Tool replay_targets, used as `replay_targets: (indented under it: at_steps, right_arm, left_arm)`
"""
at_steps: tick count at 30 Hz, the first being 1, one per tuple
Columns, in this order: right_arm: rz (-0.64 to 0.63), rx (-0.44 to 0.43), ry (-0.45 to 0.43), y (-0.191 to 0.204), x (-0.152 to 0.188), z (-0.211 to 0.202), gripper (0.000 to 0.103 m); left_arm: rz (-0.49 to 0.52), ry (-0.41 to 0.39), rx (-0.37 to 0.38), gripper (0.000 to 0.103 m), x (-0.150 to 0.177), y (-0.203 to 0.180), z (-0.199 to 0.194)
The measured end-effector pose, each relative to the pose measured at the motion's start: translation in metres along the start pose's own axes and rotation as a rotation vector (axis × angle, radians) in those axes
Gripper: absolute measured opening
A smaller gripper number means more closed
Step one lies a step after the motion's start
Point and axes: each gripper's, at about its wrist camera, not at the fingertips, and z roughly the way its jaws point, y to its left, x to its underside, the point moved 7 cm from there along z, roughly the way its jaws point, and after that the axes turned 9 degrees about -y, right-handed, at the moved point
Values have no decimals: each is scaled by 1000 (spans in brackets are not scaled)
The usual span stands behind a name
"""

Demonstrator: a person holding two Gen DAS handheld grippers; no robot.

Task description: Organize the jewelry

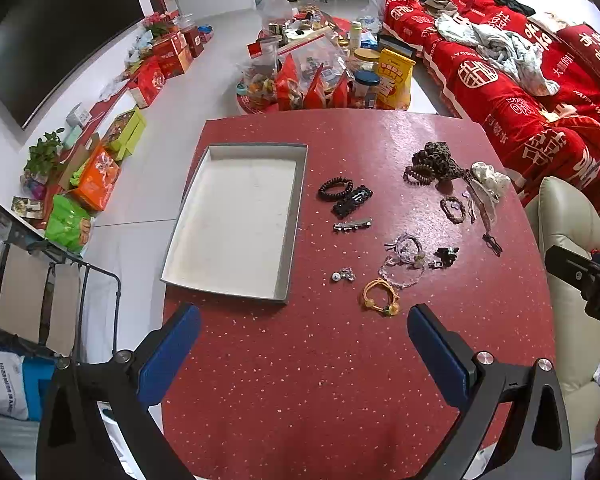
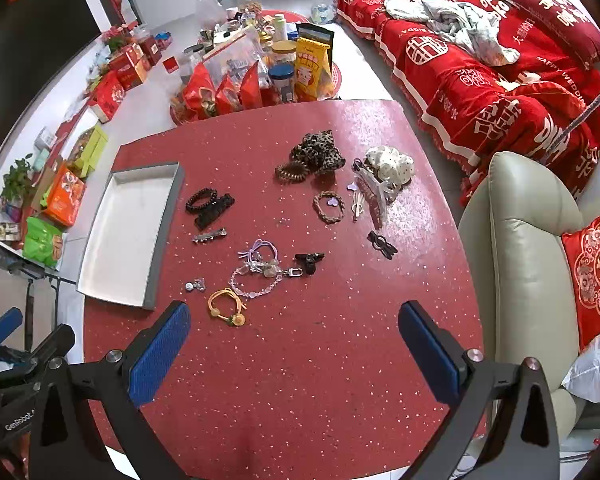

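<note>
Red and speckled, the table (image 2: 340, 360) fills both views, with a cluttered living room and a red-draped sofa (image 2: 480, 80) behind it. We hold the left gripper (image 1: 304, 344) and the right gripper (image 2: 294, 340) above the near edge, both tilted steeply down, jaws spread wide and holding nothing. The jewelry lies loose to the right of the shallow white tray (image 1: 292, 216), which has nothing in it — so the sorting looks not yet begun. Nearest us sits the yellow cord bracelet (image 2: 226, 306), just beyond it a clear beaded bracelet (image 2: 256, 280); farther off lie a black coil hair tie (image 2: 202, 200) and a leopard scrunchie (image 2: 318, 150). We judge the yellow bracelet the sensible first pick: come straight down, straddle one side of the loop, close gently — the cord is thin and flat on the table, so the pads should nearly graze the surface without snagging its beaded neighbour.
</note>
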Motion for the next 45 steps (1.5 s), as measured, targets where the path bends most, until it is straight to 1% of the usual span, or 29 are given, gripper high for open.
replay_targets:
  at_steps: [23, 45]
  right_arm:
    - [-7, 5, 1, 4, 0, -1, 103]
    - [-6, 5, 0, 6, -1, -3, 103]
  left_arm:
    - [-1, 9, -8, 103, 0, 9, 0]
    - [-1, 13, -19, 103, 1, 8, 2]
